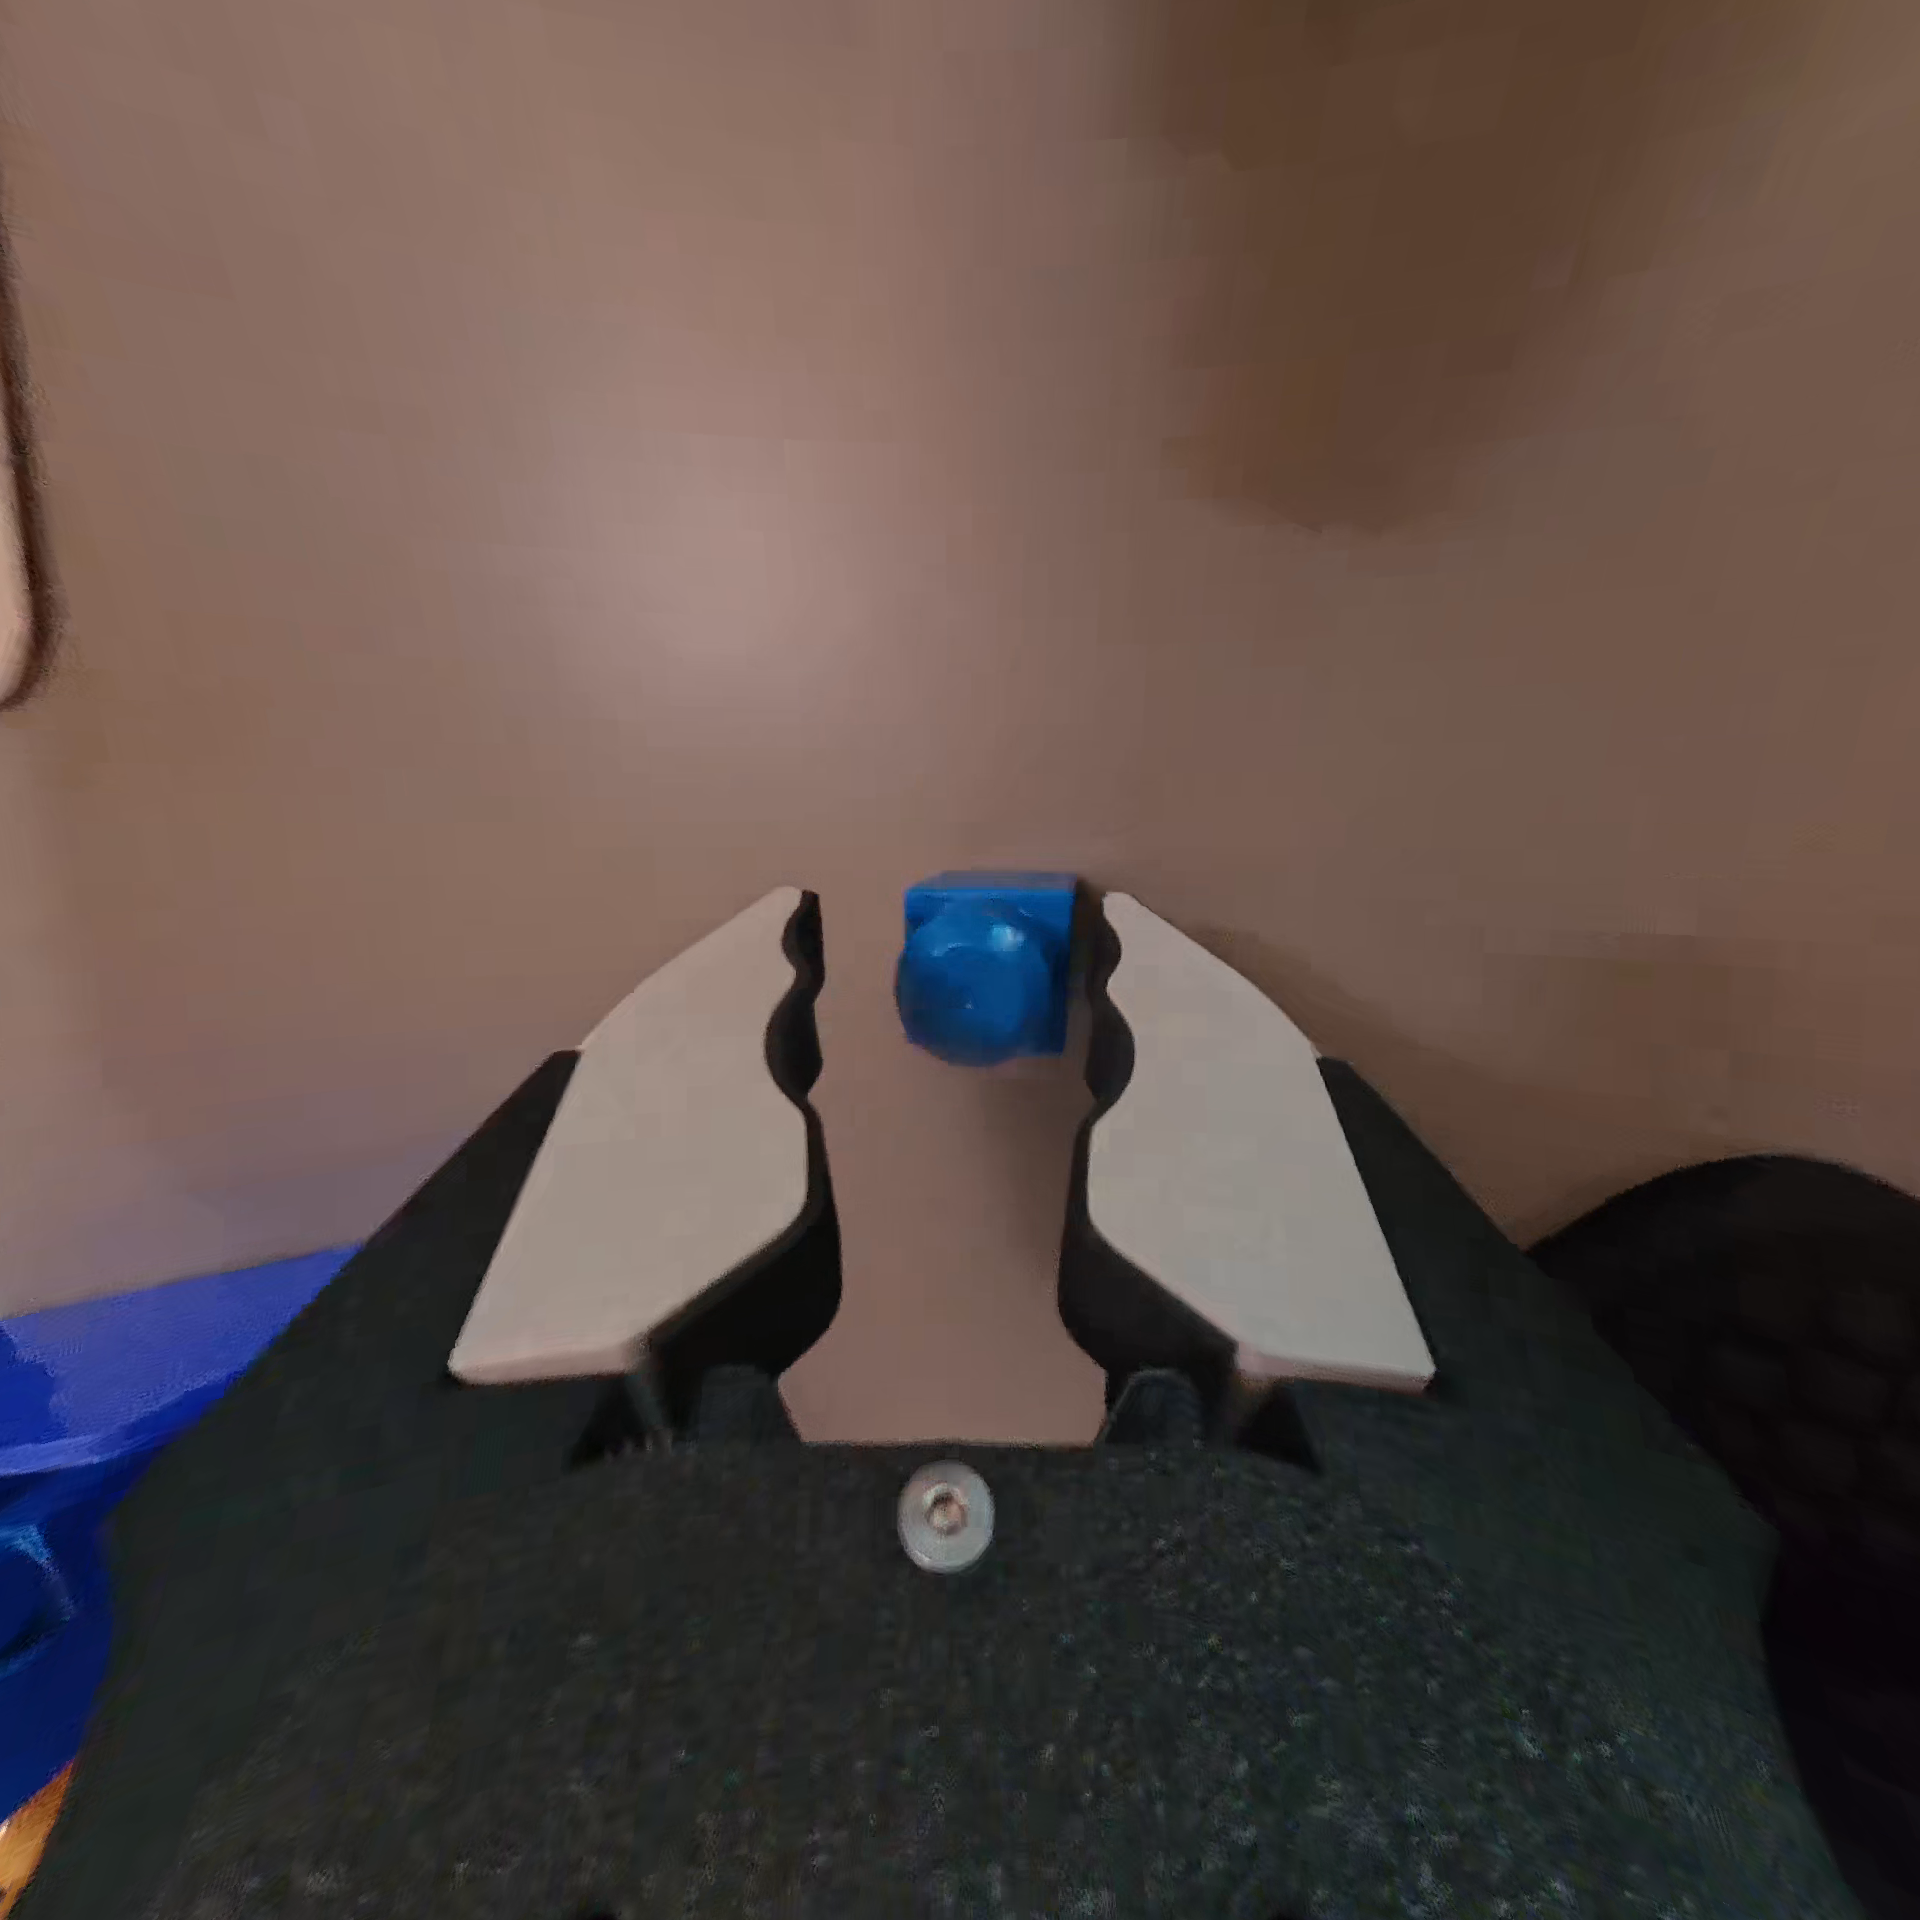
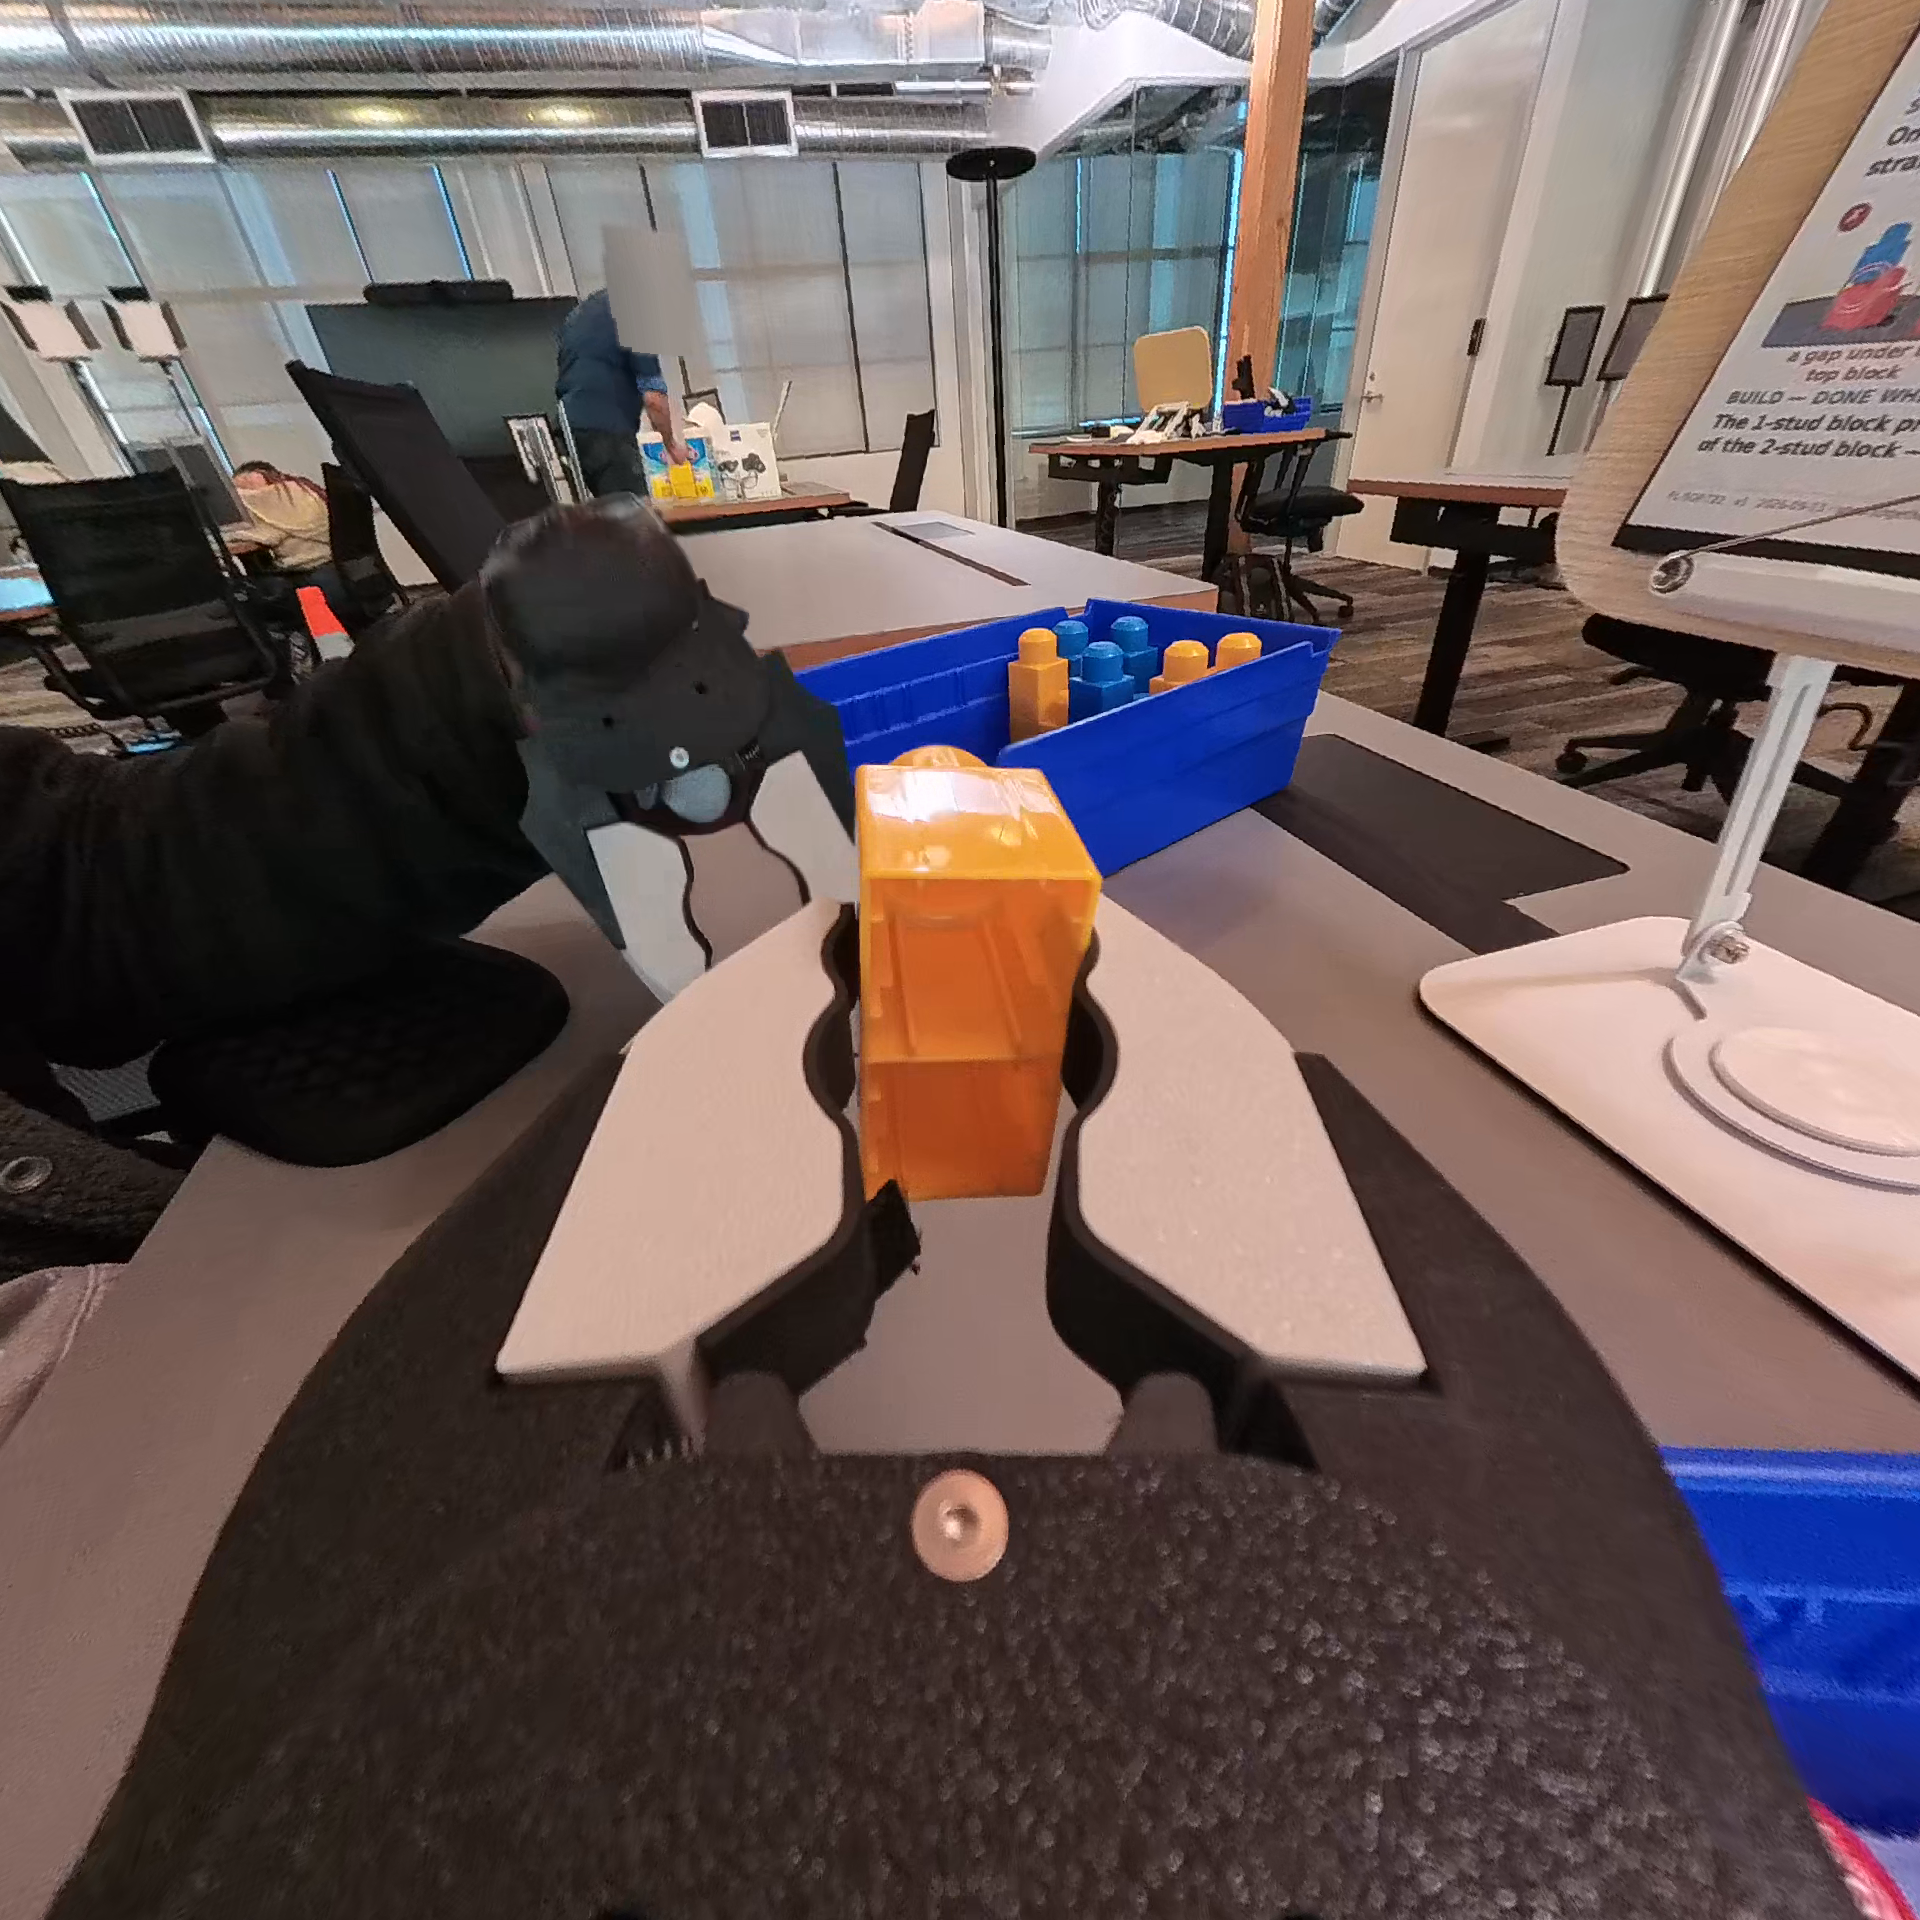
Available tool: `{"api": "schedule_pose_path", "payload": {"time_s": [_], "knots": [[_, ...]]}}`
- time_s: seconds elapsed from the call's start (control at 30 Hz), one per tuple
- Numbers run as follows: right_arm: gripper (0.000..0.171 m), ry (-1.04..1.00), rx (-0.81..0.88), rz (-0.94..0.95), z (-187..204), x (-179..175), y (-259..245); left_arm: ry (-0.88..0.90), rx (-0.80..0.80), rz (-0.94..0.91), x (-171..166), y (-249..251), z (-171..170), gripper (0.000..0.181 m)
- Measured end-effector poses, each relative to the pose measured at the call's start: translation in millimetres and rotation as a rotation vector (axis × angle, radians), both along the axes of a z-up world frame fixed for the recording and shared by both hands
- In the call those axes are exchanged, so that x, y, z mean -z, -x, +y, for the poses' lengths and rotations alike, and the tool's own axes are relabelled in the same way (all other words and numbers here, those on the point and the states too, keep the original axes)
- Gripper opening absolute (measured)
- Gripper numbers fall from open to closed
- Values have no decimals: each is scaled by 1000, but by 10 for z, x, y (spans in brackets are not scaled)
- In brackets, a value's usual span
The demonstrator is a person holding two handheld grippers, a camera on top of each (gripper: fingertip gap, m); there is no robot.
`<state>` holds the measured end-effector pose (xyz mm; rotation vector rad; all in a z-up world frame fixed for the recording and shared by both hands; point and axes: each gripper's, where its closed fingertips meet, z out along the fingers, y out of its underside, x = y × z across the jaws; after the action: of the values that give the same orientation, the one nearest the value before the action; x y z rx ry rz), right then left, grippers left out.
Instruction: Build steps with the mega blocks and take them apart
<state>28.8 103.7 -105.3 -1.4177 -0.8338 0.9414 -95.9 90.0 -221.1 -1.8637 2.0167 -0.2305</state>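
In the left wrist view my left gripper (image 1: pixel 956 914) points down at the brown-grey table (image 1: pixel 935 468). Its jaws are open around a small blue one-stud block (image 1: pixel 982 971) that stands on the table, close to the right finger and apart from the left one. In the right wrist view my right gripper (image 2: pixel 966 920) is shut on an orange two-stud block (image 2: pixel 966 997), gripped by its long sides above the table. The left gripper (image 2: pixel 717 873) also shows there, just left of and behind the orange block, held by a black-sleeved arm; its tips are hidden.
A blue bin (image 2: pixel 1164 769) with several orange and blue blocks stands behind the orange block. A white stand base (image 2: pixel 1621 1039) with an instruction sheet is at the right. Another blue bin (image 2: pixel 1808 1621) is at the near right; a blue bin corner (image 1: pixel 125 1382) shows in the left wrist view. Across from one pair of fingers to the other is roughly 15 centimetres.
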Motion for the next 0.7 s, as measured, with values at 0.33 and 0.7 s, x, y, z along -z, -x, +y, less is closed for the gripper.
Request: {"api": "schedule_pose_path", "payload": {"time_s": [0.33, 0.7], "knots": [[37, 50, -89, 430, -111, -442, 3, 210, -20, -1091, -1281, -818, -73, 42], [37, 36, -96, 498, -152, -476, 136, 306, -118, -1286, -1258, -1165, -148, 36]]}}
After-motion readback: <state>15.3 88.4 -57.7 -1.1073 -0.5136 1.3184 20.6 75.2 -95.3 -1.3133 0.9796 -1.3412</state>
